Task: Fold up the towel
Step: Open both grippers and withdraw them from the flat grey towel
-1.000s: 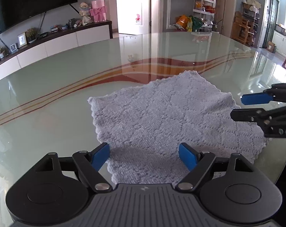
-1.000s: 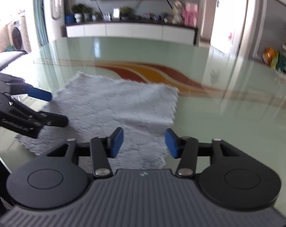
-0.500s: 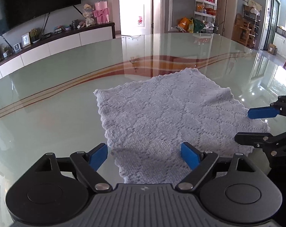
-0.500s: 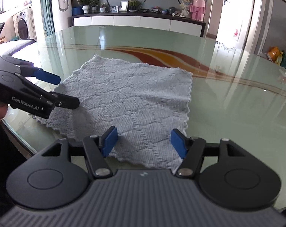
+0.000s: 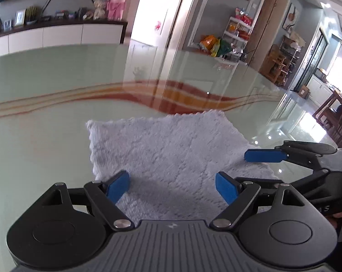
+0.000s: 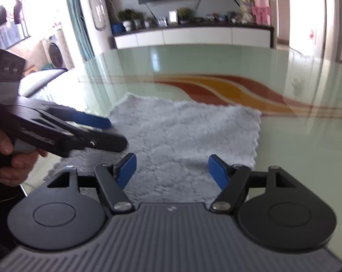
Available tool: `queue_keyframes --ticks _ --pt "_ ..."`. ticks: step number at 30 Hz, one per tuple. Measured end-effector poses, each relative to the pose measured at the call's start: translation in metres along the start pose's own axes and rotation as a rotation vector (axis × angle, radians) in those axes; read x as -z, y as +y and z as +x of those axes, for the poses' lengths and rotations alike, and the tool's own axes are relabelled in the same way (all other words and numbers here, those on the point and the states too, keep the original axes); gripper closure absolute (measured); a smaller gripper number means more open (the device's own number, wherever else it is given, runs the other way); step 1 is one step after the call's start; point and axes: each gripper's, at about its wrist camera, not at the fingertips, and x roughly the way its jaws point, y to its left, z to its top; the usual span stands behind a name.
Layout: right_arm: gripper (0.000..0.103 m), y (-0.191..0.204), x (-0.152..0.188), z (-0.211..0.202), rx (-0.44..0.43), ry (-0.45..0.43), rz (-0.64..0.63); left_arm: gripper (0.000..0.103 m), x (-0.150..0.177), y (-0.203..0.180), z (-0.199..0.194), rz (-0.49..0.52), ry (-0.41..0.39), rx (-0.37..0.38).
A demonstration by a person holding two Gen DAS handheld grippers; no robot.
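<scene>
The grey towel [image 5: 171, 156] lies flat on the glass desk [image 5: 46, 136], near its front edge, so its near corners are easy to reach. The left hand-held gripper [image 5: 172, 187] hangs wide open over one near corner. The right hand-held gripper [image 6: 172, 170] is opening over the other, holding nothing.

Little can be read here. In the left wrist view the right gripper [image 5: 254, 170] carries pale lettering on the side of its black body — only "AS" shows, the rest being hidden behind the left gripper's housing. In the right wrist view the left gripper [image 6: 112, 133] bears a line of pale print along its black side, too blurred to make out. No other text, number or sign is legible.
</scene>
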Motion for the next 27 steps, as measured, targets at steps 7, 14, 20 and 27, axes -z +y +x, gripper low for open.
queue_keyframes --ticks 7,14,20,27 --pt "0.031 -0.013 -0.002 -0.006 0.097 -0.038 -0.001 0.017 0.010 -0.010 0.003 0.092 0.025 -0.047" --pt "0.031 -0.010 -0.016 0.002 -0.005 -0.051 -0.028 0.017 -0.002 -0.007 -0.006 0.035 -0.024 -0.002" --pt "0.030 -0.018 -0.011 0.015 0.007 -0.015 0.036 0.017 0.000 -0.002 0.013 0.034 0.017 -0.010" --pt "0.030 -0.028 -0.018 0.005 0.091 -0.054 0.019 0.017 -0.001 -0.001 0.002 0.058 -0.014 -0.051"
